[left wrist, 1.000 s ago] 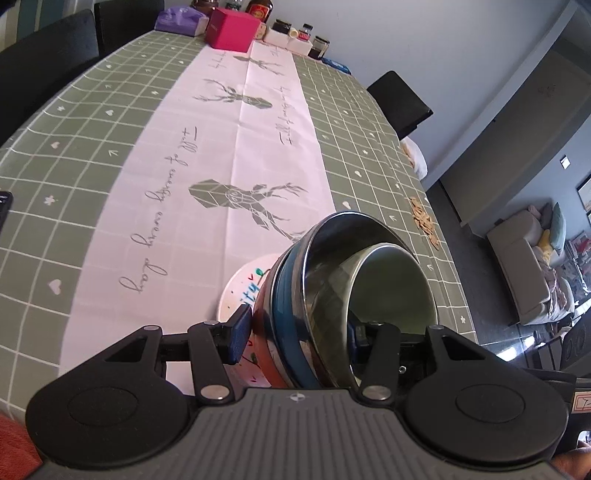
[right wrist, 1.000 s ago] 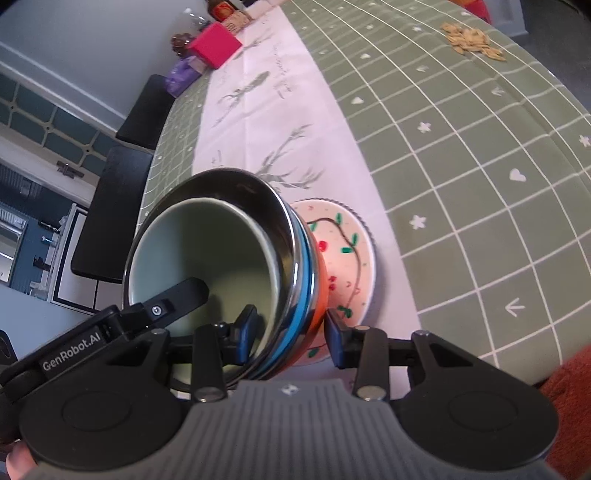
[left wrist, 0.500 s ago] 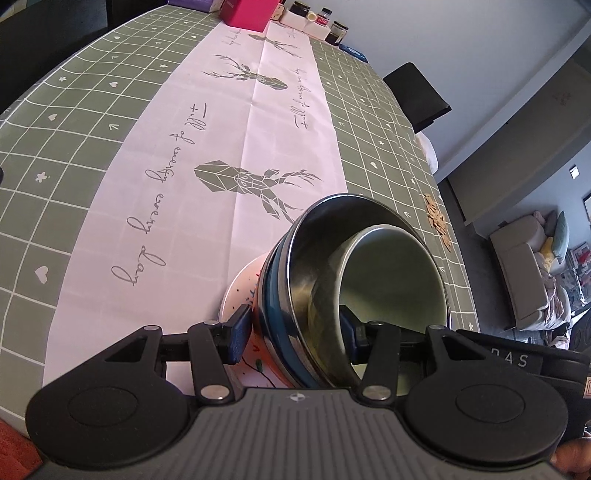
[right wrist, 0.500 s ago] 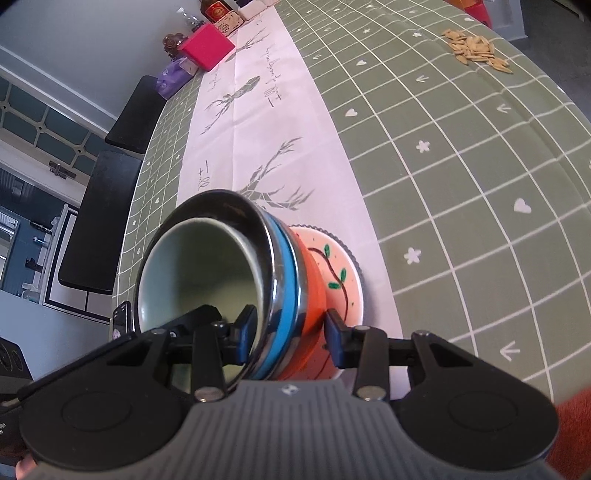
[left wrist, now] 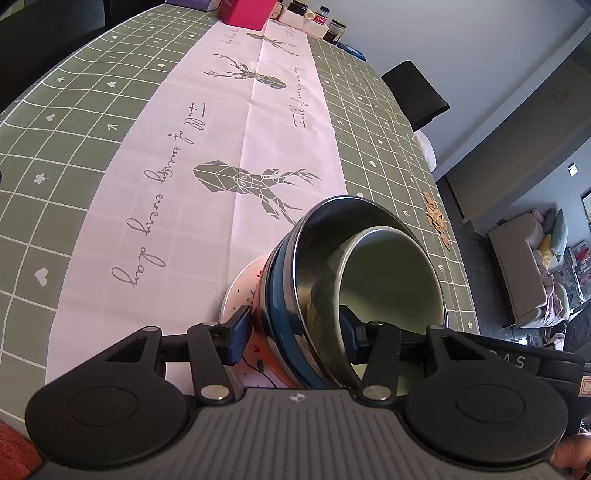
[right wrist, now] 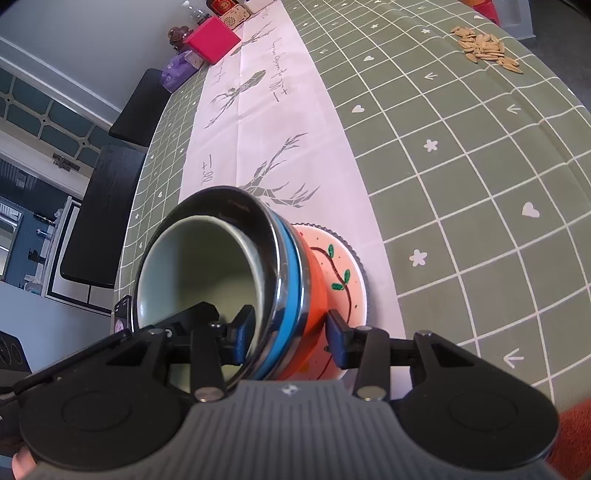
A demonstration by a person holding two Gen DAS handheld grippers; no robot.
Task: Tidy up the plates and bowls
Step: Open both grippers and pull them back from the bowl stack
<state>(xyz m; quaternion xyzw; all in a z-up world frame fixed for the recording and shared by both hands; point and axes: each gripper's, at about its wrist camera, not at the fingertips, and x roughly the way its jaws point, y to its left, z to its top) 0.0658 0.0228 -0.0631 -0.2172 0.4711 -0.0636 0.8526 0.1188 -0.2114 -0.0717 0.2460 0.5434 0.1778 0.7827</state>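
Green checked cloth with a pale strip of printed deer covered the long counter (left wrist: 92, 122), and a grey wall rose behind its far end. At that far end stood a pink box (left wrist: 245, 13) and a few jars (left wrist: 334, 31), with a dark chair (left wrist: 415, 94) along the right side and a scatter of seeds (right wrist: 487, 50) on the cloth.

At the near edge sat a stack of bowls (left wrist: 332, 266), tilted with its mouth toward the right in the left view. A pale green bowl (left wrist: 391, 277) lay nested inside a steel bowl (left wrist: 325, 240), which had a blue band round its outside and sat in an orange bowl (right wrist: 314, 288). Under them lay a white plate (right wrist: 349, 273) painted with a branch and green leaves, flat on the pale strip.

The left tongs (left wrist: 293, 332) reached over the near rim of the stack, one finger outside against the orange bowl and the other inside the green bowl, clamped across the nested walls. The right tongs (right wrist: 291, 334) straddled the same stack from the other side, one finger inside, the other just off the orange wall, and its jaws were opening, no longer pressing.
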